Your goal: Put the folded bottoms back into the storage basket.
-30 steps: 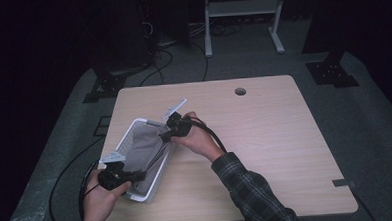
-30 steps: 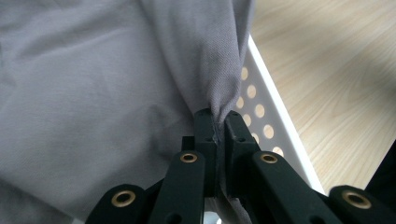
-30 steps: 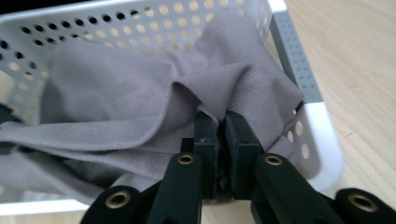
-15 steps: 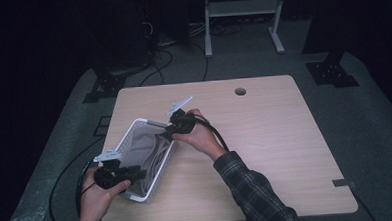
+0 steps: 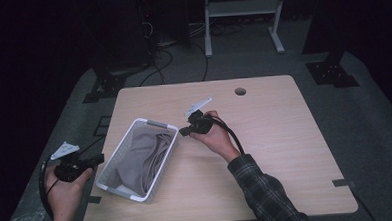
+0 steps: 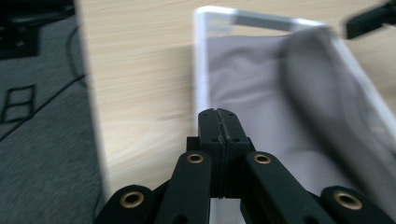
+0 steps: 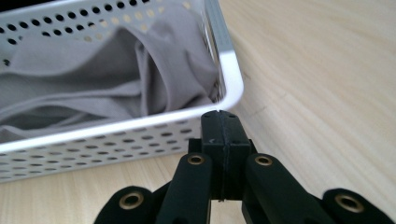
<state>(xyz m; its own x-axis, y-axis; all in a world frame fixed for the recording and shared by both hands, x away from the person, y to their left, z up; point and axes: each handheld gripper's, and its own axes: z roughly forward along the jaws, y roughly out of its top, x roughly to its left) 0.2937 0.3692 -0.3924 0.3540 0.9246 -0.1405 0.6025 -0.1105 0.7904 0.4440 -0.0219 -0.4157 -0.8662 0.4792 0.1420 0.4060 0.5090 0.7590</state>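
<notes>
Both grippers — left gripper (image 5: 98,158) and right gripper (image 5: 183,132) — are seen just closed, jaws pressed together on nothing, beside the basket (image 5: 160,125) where grey cloth (image 5: 146,157) lies.

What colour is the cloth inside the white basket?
The cloth is plain grey; the right gripper view shows it best.

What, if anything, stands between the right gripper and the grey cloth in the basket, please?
The basket's own white perforated wall does. The right gripper, jaws shut on nothing, sits just outside the basket's corner, and the grey cloth lies behind and below the rim. From above, nothing visible covers the cloth, so going over the rim looks open.
</notes>
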